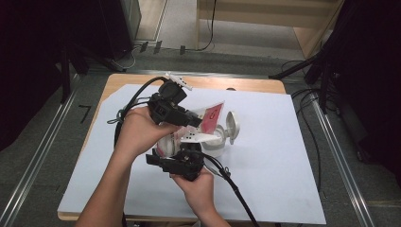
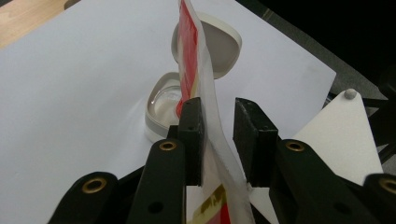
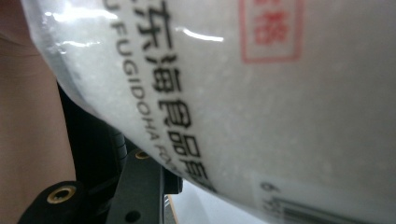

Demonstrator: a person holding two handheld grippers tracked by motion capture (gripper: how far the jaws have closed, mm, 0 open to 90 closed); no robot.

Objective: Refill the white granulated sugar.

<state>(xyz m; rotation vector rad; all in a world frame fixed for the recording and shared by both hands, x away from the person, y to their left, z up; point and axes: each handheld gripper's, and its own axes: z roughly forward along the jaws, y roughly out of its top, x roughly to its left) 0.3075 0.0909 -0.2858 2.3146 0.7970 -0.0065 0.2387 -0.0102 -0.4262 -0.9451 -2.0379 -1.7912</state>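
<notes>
The bag (image 1: 208, 118), red and white with white grains inside, hangs tilted above the open white jar (image 1: 215, 142). The left gripper (image 1: 191, 118) clenches its top edge between both jaws; the right gripper (image 1: 182, 158) grasps its lower end at six o'clock. The jar's lid (image 1: 231, 125) stands open at two o'clock; the jar's contents cannot be told.

right gripper (image 1: 163, 158) jaws hidden — bag (image 3: 261, 93) blurred, cut off.

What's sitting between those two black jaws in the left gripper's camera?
The edge of a red-and-white plastic bag runs up between the left gripper jaws, hard against one pad. Beyond it stands an open white container.
</notes>
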